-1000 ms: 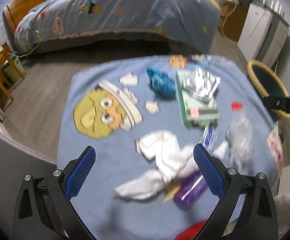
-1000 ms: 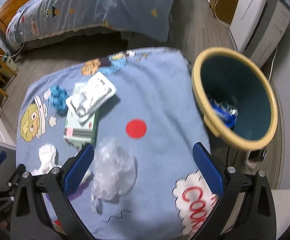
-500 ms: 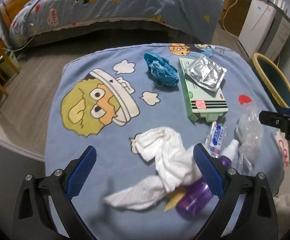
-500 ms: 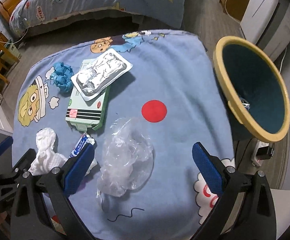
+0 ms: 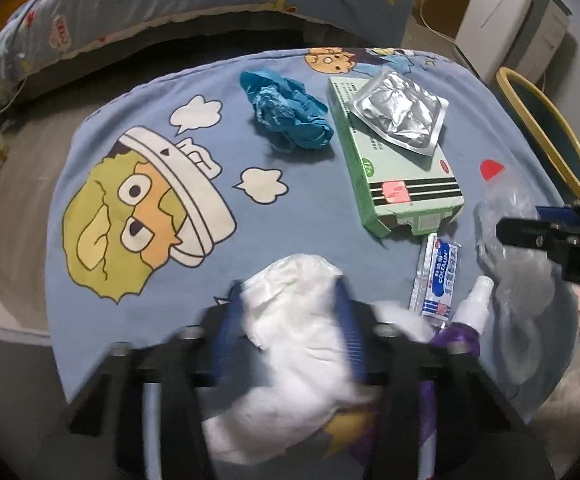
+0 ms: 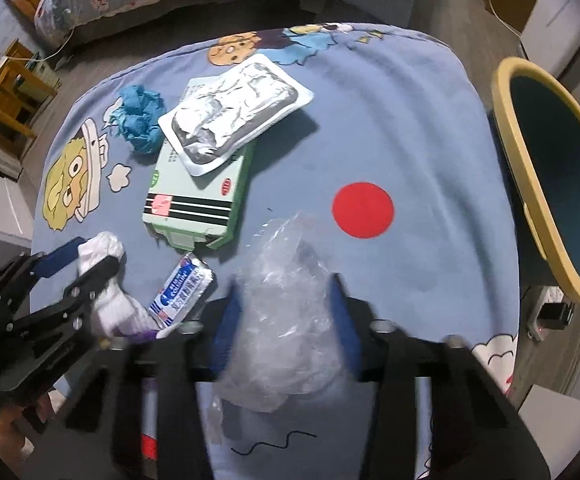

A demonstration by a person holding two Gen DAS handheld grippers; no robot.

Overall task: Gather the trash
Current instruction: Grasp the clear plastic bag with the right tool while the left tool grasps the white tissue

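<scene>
1. Left gripper (image 5: 290, 312) is pinching the white tissue wad (image 5: 293, 344); pads are pressing in on both sides, with a loose tail hanging toward the camera. Everything is sitting on the blue cartoon cloth (image 5: 130, 300).
2. Right gripper (image 6: 286, 312) is closing around the clear plastic bag (image 6: 286, 320); pads are looking in contact, but motion blur is hiding how firm the squeeze is.
3. Risk, left: the tissue tail is lying over the purple spray bottle (image 5: 465, 320), so lifting may drag or tip it. The blue-white sachet (image 5: 435, 280) is just beside and could snag too.
4. Risk, right: the bag is thin and slick, likely slipping out mid-carry or ballooning past the bin rim.
5. Risk, both: the two grippers are working close together, so lifting at once may clash them.
6. Further out: green box (image 6: 198, 192) with the foil blister pack (image 6: 234, 108) resting on top, crumpled blue wad (image 6: 138, 120) just beside it.
7. Far right, off the cloth: yellow-rimmed bin (image 6: 529, 184), well apart from both grips.
8. Count: one tissue, one bag, one sachet, one bottle, one box, one blister pack, one blue wad, one bin.
</scene>
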